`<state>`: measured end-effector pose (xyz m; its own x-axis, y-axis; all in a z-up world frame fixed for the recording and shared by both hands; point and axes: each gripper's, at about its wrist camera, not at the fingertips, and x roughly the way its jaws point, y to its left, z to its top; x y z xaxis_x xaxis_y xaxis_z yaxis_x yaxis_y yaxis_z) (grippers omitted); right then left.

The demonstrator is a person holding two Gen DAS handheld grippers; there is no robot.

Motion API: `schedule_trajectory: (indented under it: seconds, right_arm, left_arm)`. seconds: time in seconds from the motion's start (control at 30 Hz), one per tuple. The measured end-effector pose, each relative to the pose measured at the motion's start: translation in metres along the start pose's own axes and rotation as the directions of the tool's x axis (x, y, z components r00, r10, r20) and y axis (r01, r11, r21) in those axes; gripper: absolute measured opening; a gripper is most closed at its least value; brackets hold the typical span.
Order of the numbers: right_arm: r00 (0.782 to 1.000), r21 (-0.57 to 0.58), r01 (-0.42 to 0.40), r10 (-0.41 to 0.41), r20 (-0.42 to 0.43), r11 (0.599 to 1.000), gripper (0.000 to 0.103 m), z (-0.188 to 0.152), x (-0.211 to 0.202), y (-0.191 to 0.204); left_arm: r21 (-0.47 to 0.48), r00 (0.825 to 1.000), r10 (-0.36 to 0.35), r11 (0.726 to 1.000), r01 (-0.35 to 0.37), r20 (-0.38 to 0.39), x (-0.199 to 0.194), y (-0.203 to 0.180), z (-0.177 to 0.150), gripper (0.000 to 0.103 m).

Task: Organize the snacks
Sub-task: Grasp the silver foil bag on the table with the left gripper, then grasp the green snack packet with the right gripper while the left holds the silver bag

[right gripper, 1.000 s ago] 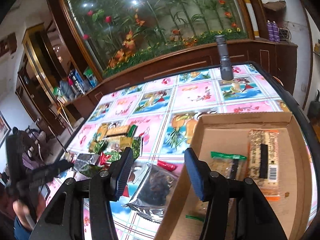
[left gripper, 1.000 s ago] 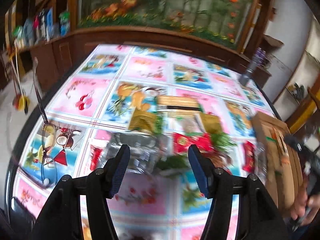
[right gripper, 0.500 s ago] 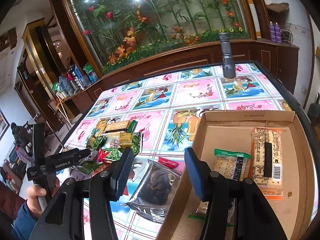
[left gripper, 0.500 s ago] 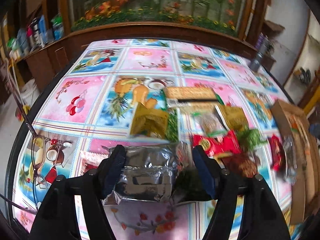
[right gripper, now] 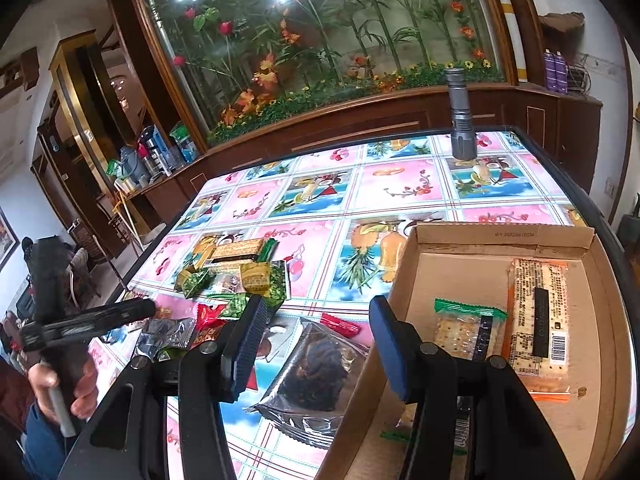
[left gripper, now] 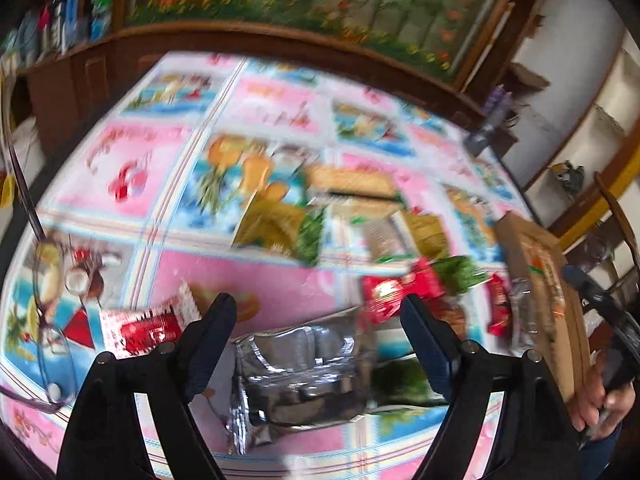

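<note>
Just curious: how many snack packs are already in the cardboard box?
2 in view: a long cracker pack by the right wall, a green-topped one beside it. Fingers may hide more.

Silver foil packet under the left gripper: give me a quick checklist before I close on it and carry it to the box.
1. Left gripper open wide enough: ok; its jaws have just been opening, pads clear of the packet.
2. Silver foil packet lined up between the fingers: ok.
3. Neighbouring green wrapper clear of the grip: cannot tell, it lies against the packet.
4. Cardboard box has free floor space: ok.
5. Right gripper empty: ok.
6. Left view sharp: not ok.
</note>
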<state>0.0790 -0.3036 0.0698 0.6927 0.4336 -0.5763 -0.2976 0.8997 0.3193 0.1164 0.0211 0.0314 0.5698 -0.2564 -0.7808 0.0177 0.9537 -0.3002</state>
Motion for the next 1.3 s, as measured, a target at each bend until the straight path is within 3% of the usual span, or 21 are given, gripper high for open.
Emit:
schedule_trajectory:
  seconds: [0.1,0.17,0.27,0.4,0.47,0.57,0.77,0.87,0.93,1.0,1.07,1.17,1.23,1.3]
  right_arm:
    - [1.0,-0.003,-0.007,0.006,-0.009,1.0,0.058,-0.001,0.002,0.0]
    - [1.0,0.0,-0.006,0.006,-0.015,1.0,0.058,-0.001,0.003,-0.001]
    - [0.999,0.035,-0.012,0.013,-0.035,0.999,0.058,-0.001,0.006,-0.009]
    - [0.995,0.077,-0.05,0.056,-0.087,0.996,0.058,-0.004,0.016,-0.012]
    - [0.994,0.048,-0.031,0.035,-0.1,0.998,0.058,-0.006,0.018,-0.005]
    - [0.992,-0.031,-0.027,0.023,-0.125,0.999,0.058,-0.012,0.023,0.013]
    - [0.971,-0.234,-0.007,-0.049,-0.232,0.972,0.058,-0.029,0.034,0.051]
    - [0.96,-0.31,-0.084,-0.006,-0.279,0.947,0.058,-0.04,0.032,0.068]
    - [0.924,-0.325,-0.274,0.155,-0.349,0.905,0.058,-0.048,0.023,0.081]
    - [0.925,-0.332,-0.324,0.222,-0.309,0.886,0.057,-0.045,0.01,0.087]
    - [0.935,-0.269,-0.307,0.236,-0.266,0.913,0.058,-0.035,0.005,0.077]
    - [0.97,-0.191,-0.158,0.116,-0.212,0.969,0.057,-0.026,0.012,0.054]
    - [0.977,-0.164,-0.097,0.063,-0.203,0.982,0.057,-0.024,0.015,0.045]
    - [0.98,-0.14,-0.063,0.035,-0.195,0.988,0.057,-0.02,0.018,0.038]
  left_arm:
    - [0.039,0.996,-0.033,0.999,0.036,-0.078,0.01,-0.003,-0.005,0.083]
    - [0.085,0.985,-0.089,0.991,0.102,-0.148,0.006,-0.011,-0.015,0.083]
    - [0.188,0.972,-0.133,0.967,0.17,-0.192,-0.008,-0.026,-0.036,0.083]
    - [0.36,0.988,-0.027,0.93,0.081,-0.151,-0.015,-0.048,-0.056,0.086]
    - [0.462,0.99,0.038,0.886,0.031,-0.138,-0.013,-0.061,-0.068,0.086]
    - [0.539,0.99,0.053,0.842,0.024,-0.127,-0.016,-0.07,-0.078,0.086]
    - [0.533,0.991,0.034,0.845,0.042,-0.133,-0.02,-0.067,-0.078,0.086]
    - [0.542,0.99,0.03,0.839,0.049,-0.136,-0.019,-0.066,-0.078,0.086]
    - [0.561,0.99,0.033,0.826,0.048,-0.134,-0.02,-0.067,-0.08,0.086]
    - [0.579,0.991,0.049,0.815,0.032,-0.124,-0.018,-0.07,-0.083,0.086]
    - [0.591,0.991,0.083,0.807,-0.007,-0.103,-0.013,-0.073,-0.084,0.086]
    - [0.6,0.991,0.111,0.798,-0.049,-0.067,-0.006,-0.078,-0.085,0.086]
    - [0.608,0.992,0.125,0.789,-0.081,-0.031,-0.005,-0.081,-0.085,0.085]
    - [0.598,0.991,0.133,0.795,-0.099,-0.013,-0.004,-0.082,-0.083,0.074]
